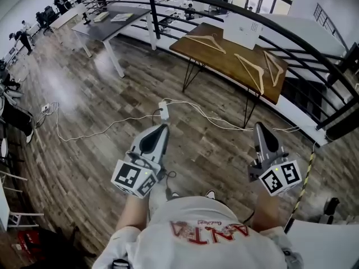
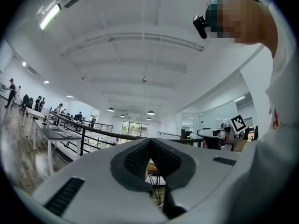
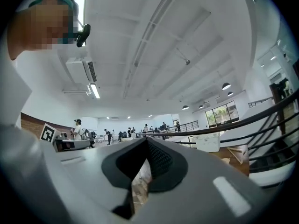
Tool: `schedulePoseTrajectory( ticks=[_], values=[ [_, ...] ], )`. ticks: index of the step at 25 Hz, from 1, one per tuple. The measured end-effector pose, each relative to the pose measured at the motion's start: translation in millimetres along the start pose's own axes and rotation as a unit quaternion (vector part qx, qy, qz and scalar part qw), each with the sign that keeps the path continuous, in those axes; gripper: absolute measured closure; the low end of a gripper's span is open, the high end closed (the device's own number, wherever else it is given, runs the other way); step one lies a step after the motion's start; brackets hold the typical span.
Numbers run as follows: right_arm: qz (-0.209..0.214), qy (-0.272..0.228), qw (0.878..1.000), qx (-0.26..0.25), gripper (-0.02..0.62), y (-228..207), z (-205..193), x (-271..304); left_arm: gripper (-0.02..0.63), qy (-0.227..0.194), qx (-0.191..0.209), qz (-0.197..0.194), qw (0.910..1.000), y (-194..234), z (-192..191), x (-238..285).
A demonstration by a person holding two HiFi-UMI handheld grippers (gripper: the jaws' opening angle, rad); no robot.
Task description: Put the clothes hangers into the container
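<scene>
While you stand back on the wooden floor (image 1: 84, 150) with both tools held level, neither one has anything in it. Your left gripper (image 1: 163, 127) has its jaws closed tip to tip; in the left gripper view (image 2: 150, 143) the dark ribbed pads meet at the front, and only a narrow slot remains behind them, through which a bench leg shows. Your right gripper (image 1: 259, 125) is the same: its jaws are pressed together on nothing, as the right gripper view (image 3: 147, 142) confirms.

All of the task's things lie well ahead of you on the wooden bench (image 1: 221, 58), which stands on thin black legs just in front of the black railing (image 1: 224, 3). Three wooden clothes hangers lie flat on the top. You have the left hanger (image 1: 206, 42) near the bench's left end, the middle hanger (image 1: 251, 69) towards the near edge, and the right hanger (image 1: 273, 66) just beside it near the right end. Your white container (image 1: 242, 31) sits at the far edge of the bench, between the left hanger and the other two. It looks like a plain box, though from this distance you cannot tell how its top is arranged.

Between you and the bench, a white cable (image 1: 112, 122) with a power strip (image 1: 163, 110) trails across the floor.
</scene>
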State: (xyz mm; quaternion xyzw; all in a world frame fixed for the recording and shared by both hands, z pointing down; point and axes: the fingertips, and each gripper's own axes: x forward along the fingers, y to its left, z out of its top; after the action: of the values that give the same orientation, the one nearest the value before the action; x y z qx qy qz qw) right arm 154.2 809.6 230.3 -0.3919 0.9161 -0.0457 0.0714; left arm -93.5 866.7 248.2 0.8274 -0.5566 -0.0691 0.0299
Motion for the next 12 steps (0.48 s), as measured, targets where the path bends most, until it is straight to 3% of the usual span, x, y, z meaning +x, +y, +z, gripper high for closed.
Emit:
schedulePoseTrajectory(
  ticks=[5, 12],
  values=[
    [-0.005, 0.004, 1.000, 0.001, 0.603, 9, -3, 11, 0.598, -0.001, 0.007, 0.003, 1.0000, 13, 3, -4],
    [0.047, -0.009, 0.999, 0.012, 0.601, 59, -10, 28, 0.598, -0.002, 0.006, -0.001, 1.0000, 45, 5, -26]
  ],
)
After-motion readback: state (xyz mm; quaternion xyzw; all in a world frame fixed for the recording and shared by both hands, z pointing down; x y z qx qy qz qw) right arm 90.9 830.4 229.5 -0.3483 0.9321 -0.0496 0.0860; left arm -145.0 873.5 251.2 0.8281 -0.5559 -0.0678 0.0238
